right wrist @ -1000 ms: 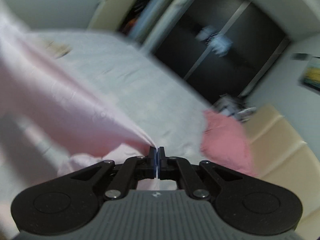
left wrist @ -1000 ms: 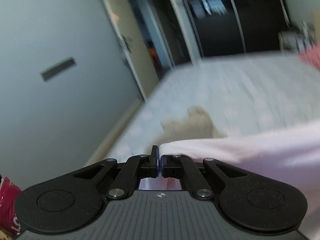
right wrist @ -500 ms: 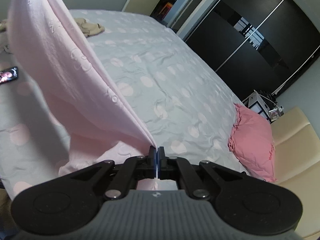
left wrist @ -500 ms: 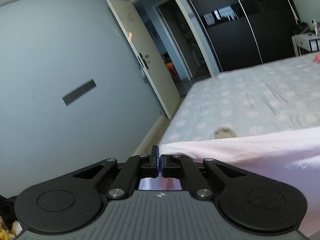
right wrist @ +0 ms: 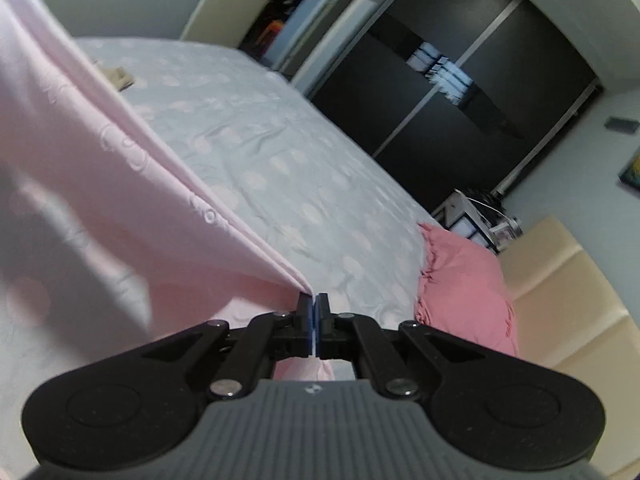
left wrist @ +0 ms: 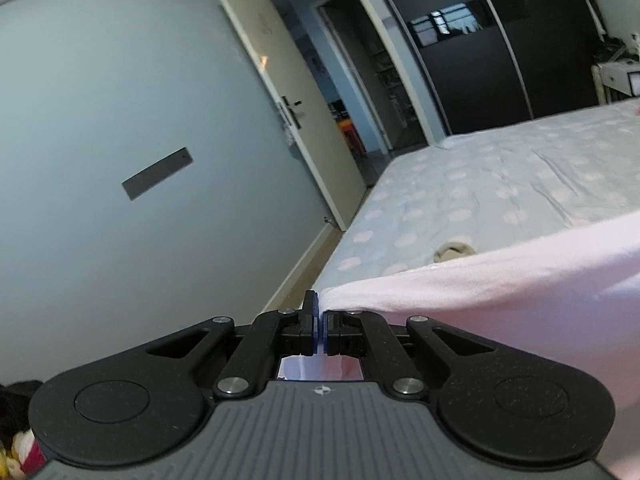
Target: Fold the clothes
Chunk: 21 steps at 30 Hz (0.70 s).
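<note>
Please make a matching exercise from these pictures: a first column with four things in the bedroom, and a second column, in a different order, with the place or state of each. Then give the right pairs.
Things
1. pale pink cloth garment
2. darker pink frilled pillow
3. small beige cloth item
4. cream door

Places or states
A. stands open beside the grey wall
B. lies near the bed's edge, behind the lifted fabric
C. lies on the dotted bedsheet by the cream headboard
D. pinched by the left gripper and the right gripper

Pairs: 1-D, 2-C, 3-B, 4-A

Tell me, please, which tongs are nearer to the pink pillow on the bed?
The right tongs: the pink pillow lies just beyond them, to their right. From the left tongs only its edge shows, far across the bed.
</note>
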Each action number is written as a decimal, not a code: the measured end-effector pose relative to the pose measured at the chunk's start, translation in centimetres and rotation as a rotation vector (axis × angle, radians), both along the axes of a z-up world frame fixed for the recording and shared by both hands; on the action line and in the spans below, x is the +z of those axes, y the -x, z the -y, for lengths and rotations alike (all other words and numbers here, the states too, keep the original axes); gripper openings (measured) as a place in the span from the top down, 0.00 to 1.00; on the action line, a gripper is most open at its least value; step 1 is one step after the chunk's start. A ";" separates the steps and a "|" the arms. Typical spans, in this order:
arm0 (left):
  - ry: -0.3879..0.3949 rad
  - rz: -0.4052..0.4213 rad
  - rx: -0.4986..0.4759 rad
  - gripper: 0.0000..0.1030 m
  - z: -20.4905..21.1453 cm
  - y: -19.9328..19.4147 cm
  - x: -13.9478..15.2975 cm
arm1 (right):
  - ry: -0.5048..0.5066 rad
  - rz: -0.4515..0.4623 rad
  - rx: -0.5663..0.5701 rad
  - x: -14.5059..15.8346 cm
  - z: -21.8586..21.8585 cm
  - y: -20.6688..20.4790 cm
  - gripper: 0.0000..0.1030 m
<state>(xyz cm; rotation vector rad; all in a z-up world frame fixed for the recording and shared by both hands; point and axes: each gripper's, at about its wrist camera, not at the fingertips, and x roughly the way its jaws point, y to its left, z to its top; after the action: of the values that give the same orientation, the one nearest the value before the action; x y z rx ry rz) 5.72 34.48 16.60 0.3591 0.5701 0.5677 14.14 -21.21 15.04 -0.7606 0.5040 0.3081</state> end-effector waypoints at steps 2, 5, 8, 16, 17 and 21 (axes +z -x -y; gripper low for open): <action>-0.016 -0.061 -0.038 0.99 -0.2 1.1 -1.5 | 0.027 -0.040 0.036 -1.0 0.2 0.2 0.99; -0.031 -0.171 -0.077 0.99 -0.2 3.5 -5.0 | 0.060 -0.128 0.084 -3.4 0.7 1.4 0.99; -0.026 -0.295 -0.086 0.99 -0.6 5.8 -9.1 | 0.110 -0.254 0.154 -7.1 0.5 3.0 0.99; 0.027 -0.548 -0.030 0.99 -1.9 9.8 -18.7 | 0.196 -0.503 0.311 -16.1 -1.2 8.7 0.98; 0.028 -0.561 -0.023 0.99 -2.0 10.1 -19.4 | 0.198 -0.516 0.313 -16.7 -1.1 9.3 0.98; 0.040 -0.576 -0.007 0.99 -2.3 10.3 -20.6 | 0.177 -0.566 0.302 -17.8 -0.5 9.9 0.95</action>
<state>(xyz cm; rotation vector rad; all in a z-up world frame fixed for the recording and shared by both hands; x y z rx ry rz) -4.61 36.73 -4.01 0.4899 1.1318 0.4413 4.26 -20.67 -2.78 -0.9245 0.9601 0.7788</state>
